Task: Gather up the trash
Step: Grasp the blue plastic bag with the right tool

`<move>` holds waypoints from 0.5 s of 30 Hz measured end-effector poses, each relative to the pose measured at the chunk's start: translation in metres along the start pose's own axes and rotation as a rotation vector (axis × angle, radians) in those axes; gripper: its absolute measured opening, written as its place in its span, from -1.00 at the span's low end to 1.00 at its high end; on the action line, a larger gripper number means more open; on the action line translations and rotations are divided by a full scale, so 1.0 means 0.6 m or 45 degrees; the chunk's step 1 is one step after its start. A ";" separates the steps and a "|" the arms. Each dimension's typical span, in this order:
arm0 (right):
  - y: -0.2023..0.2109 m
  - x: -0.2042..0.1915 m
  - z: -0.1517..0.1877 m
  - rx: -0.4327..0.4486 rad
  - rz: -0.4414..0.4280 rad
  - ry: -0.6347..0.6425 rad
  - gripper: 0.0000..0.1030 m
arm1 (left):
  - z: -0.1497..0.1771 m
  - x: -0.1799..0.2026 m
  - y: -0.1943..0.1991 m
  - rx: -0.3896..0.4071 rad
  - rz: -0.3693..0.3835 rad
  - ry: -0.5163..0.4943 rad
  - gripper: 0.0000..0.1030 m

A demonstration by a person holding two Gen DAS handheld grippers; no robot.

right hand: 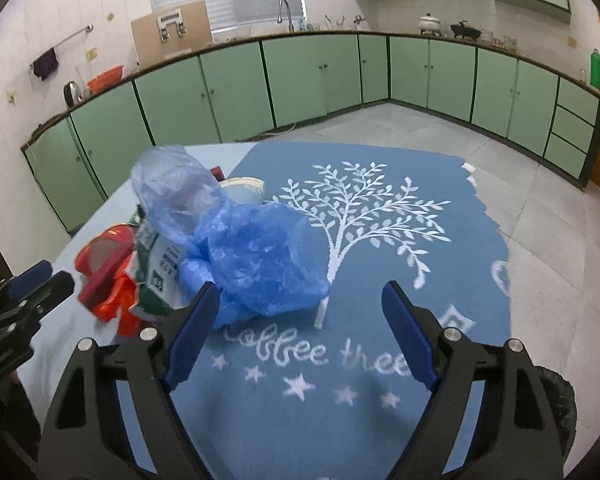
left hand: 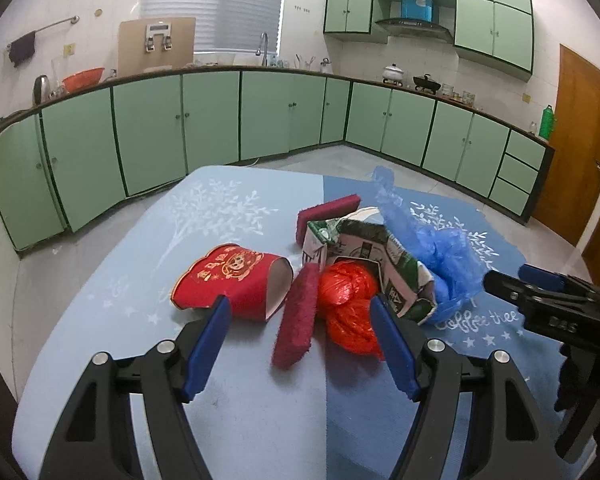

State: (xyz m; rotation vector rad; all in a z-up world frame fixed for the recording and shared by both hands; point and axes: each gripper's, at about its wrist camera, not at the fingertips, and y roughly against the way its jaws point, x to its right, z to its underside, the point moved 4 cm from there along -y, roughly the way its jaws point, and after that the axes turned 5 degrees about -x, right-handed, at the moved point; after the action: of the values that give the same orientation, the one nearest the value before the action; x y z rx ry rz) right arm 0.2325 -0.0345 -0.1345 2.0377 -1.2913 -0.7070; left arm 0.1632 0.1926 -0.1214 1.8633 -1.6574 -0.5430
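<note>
While nothing is gripped yet, left gripper [left hand: 300,344] spread wide and empty, framing a maroon scouring pad [left hand: 294,320] and a crumpled red bag [left hand: 350,308] just ahead, likely for a straight pinch. Right gripper [right hand: 300,340] likewise wide, empty, blue plastic bag [right hand: 256,260] against its left finger. Trash heaped together, easing collection.

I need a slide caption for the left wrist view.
Open left gripper approaches a red plastic bag among table trash.
</note>
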 end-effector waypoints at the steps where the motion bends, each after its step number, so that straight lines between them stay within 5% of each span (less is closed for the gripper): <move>1: -0.009 -0.002 -0.002 -0.010 0.001 0.001 0.58 | 0.000 -0.001 -0.006 -0.005 0.002 -0.002 0.37; 11: -0.067 -0.013 -0.011 -0.100 -0.026 0.019 0.56 | 0.000 -0.005 -0.041 -0.052 0.012 0.002 0.37; 15: -0.075 -0.023 -0.014 -0.126 -0.145 0.036 -0.06 | 0.000 -0.003 -0.048 -0.064 0.020 -0.002 0.37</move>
State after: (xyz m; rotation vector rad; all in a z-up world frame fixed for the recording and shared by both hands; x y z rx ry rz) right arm 0.2596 -0.0050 -0.1604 2.0452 -1.1094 -0.7757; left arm 0.1845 0.1960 -0.1402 1.8134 -1.6430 -0.5741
